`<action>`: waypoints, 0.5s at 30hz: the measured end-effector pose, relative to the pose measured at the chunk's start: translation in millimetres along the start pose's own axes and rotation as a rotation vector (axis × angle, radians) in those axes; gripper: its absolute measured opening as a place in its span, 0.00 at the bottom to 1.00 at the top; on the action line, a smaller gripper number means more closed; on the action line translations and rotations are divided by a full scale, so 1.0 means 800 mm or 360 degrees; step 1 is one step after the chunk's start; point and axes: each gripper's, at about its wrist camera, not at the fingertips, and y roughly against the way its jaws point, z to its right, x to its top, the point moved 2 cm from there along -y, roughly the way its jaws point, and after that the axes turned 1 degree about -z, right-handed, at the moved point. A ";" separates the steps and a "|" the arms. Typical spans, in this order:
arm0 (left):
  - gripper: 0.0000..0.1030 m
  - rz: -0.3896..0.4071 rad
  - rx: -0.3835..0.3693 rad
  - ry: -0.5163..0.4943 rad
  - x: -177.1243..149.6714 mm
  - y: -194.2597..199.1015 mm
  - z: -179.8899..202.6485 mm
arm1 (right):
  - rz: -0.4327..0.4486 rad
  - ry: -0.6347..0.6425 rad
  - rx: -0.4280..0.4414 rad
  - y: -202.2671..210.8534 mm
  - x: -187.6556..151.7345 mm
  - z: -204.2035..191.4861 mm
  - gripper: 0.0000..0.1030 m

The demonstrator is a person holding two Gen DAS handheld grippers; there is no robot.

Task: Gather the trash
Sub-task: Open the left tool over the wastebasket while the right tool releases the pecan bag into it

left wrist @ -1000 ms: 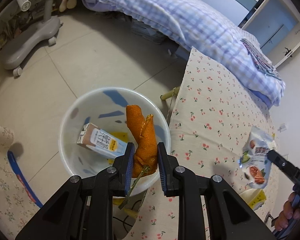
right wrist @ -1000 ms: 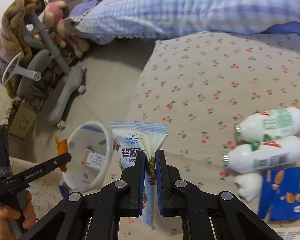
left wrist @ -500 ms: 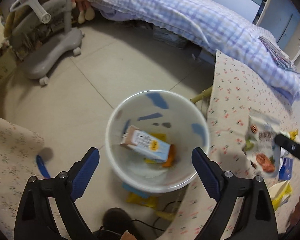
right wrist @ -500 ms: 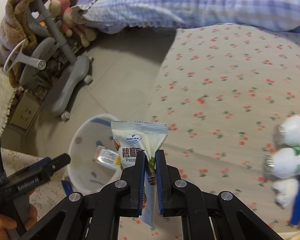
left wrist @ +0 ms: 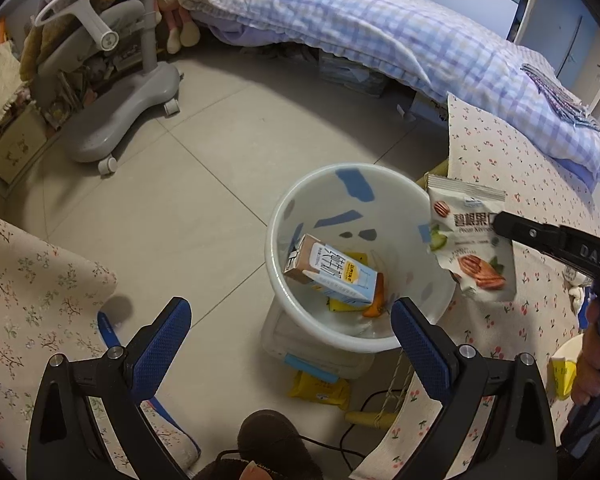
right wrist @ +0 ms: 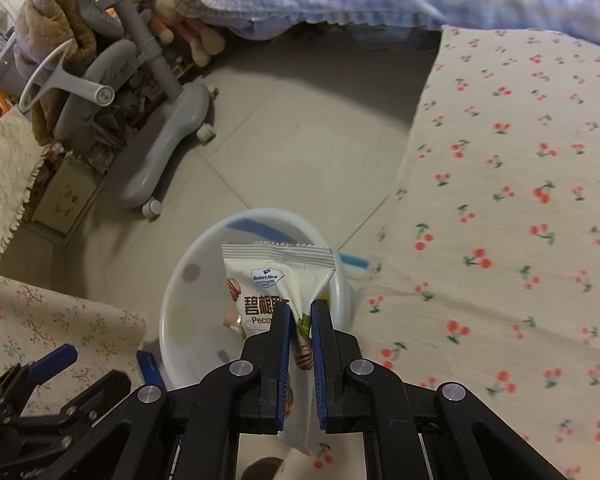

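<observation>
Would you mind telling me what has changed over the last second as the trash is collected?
The left claw let go of the orange peel, which now lies in the white bin beside the milk carton; its jaws are opening wide, with nothing between them. The right claw carried the pecan packet to the bin's rim. It stays clamped on the packet.

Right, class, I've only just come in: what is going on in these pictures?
A person with a gripper in each hand is collecting trash into a white plastic bin on the tiled floor. The right gripper is shut on a white pecan snack packet, carried over the bin's rim but not let go. The left gripper is empty, its jaws opening wide above the bin. Inside lie a small drink carton, a piece of orange peel and a yellow wrapper.
</observation>
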 end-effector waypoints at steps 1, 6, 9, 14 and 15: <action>0.98 -0.0003 -0.0001 -0.0004 0.000 0.000 -0.001 | 0.0000 0.0001 0.0001 -0.003 0.000 0.000 0.09; 0.98 -0.0018 -0.0011 0.0001 -0.002 -0.002 -0.002 | 0.0011 0.0024 0.0042 -0.013 0.003 -0.003 0.16; 0.98 -0.0035 -0.0037 0.0004 -0.003 -0.001 0.001 | 0.0014 0.0021 0.0066 -0.006 0.002 -0.007 0.56; 0.98 -0.0059 -0.0069 0.0000 -0.004 0.002 0.011 | 0.0058 0.0142 -0.0013 0.022 -0.002 -0.020 0.59; 0.98 -0.0065 -0.0077 0.0000 -0.005 0.002 0.013 | 0.0059 0.0154 -0.0031 0.025 -0.004 -0.020 0.61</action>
